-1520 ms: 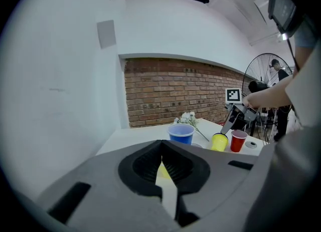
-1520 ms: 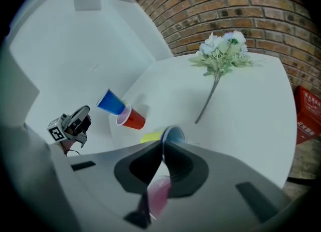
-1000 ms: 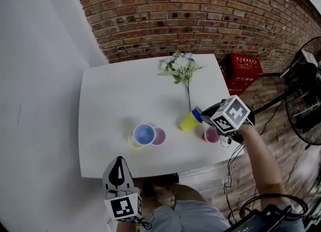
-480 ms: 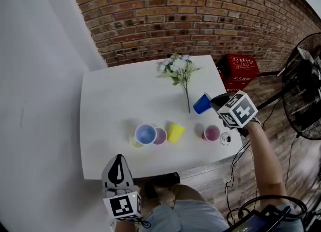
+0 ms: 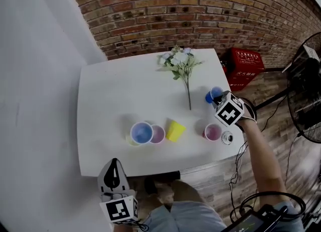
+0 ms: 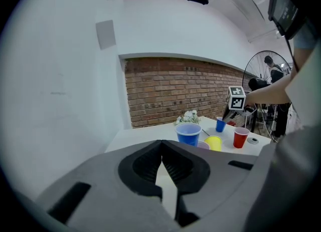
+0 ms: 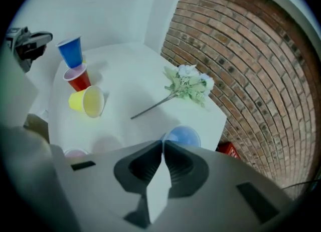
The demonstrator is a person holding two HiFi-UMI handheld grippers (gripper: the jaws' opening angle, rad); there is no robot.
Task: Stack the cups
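My right gripper (image 5: 217,99) pinches the near rim of a blue cup (image 5: 214,94) that is upright at the table's right edge; its jaws have just eased a little with the rim still between them. The right gripper view has that blue cup (image 7: 182,137) just past the jaw tips. A yellow cup (image 5: 175,130) lies on its side mid-table. To its left stand a larger blue cup (image 5: 142,133) and a red cup (image 5: 157,135), touching. Another red cup (image 5: 212,132) stands near the front right. Off the front edge my left gripper (image 5: 114,164) is shut and empty.
A sprig of white flowers (image 5: 181,64) lies at the back of the white table (image 5: 110,95). A small round cap (image 5: 226,137) sits beside the right red cup. Past the table are a brick wall, a red crate (image 5: 243,67) and a fan (image 5: 307,90).
The yellow cup left the right gripper and came to rest on its side beside the middle cups. My right gripper carried the blue cup back and right, turning it upright. The left gripper stayed put.
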